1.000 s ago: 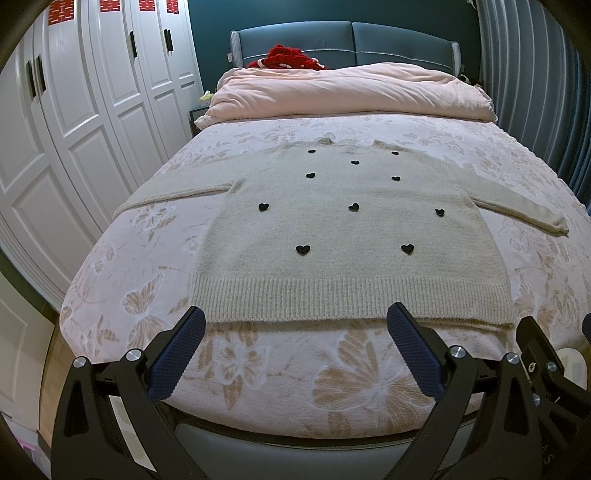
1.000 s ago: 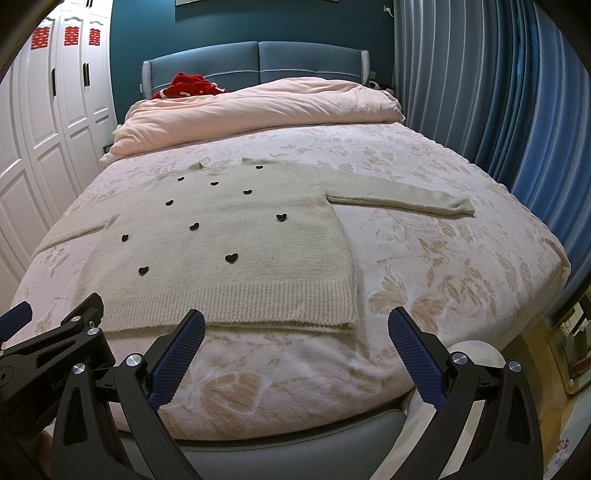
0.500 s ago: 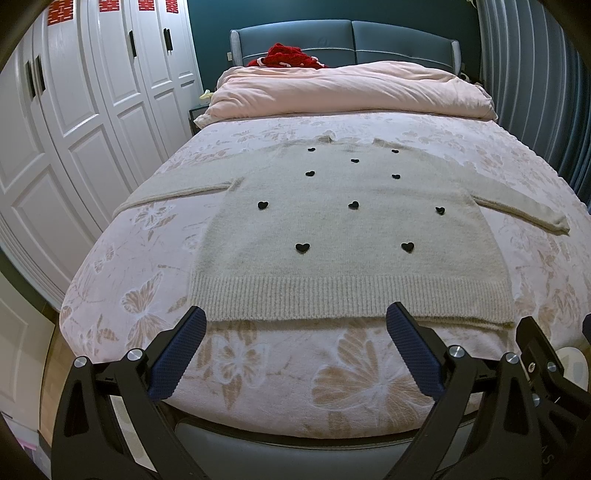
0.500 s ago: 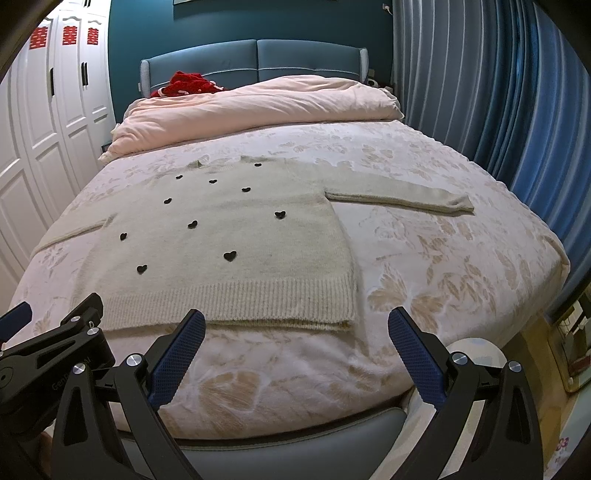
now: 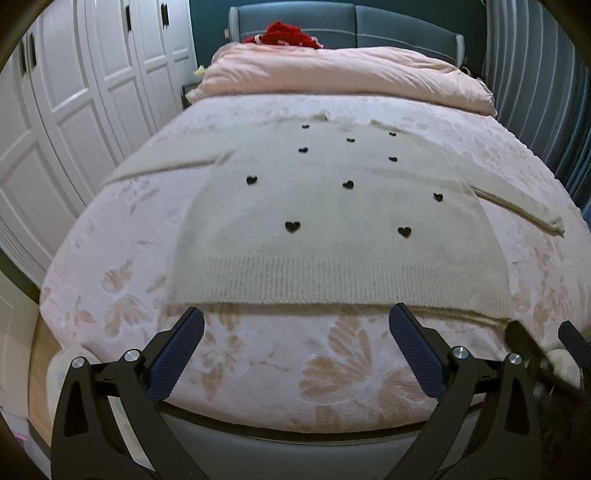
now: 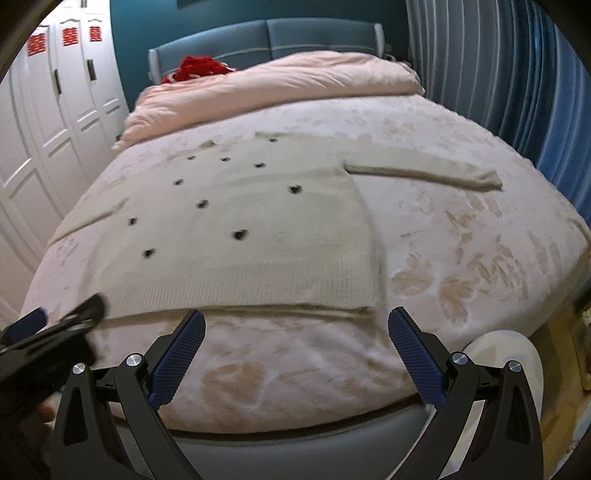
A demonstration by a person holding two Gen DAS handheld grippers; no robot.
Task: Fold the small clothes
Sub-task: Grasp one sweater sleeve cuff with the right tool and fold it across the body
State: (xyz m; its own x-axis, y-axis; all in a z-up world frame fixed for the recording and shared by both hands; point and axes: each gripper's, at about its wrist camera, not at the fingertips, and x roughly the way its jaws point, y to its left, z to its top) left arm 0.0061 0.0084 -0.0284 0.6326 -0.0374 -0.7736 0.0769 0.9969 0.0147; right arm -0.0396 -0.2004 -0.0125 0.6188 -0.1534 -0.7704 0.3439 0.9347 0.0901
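A cream knit sweater (image 5: 332, 236) with small black hearts and a ribbed hem lies flat, sleeves spread, on the floral pink bed (image 5: 122, 258). The left gripper (image 5: 295, 350) and right gripper (image 6: 295, 350) hover near its hem, jaws open and empty. A folded pink duvet (image 5: 332, 77) lies beyond the collar.

One cream sweater (image 5: 332, 206) lies on one bed (image 5: 122, 258) — two sleeves, spread left and right. Small black hearts (image 5: 293, 226) on its front: ten counted in the left wrist view, in rows of three, two, three, two from collar to hem. One rolled pink duvet (image 5: 332, 74), one red knitted item (image 5: 286, 31) behind it. Two grippers — left gripper (image 5: 295, 349) and right gripper (image 6: 295, 347), two blue-padded fingers each. Red paper emblems (image 6: 70, 37) on the wardrobe doors: three visible.
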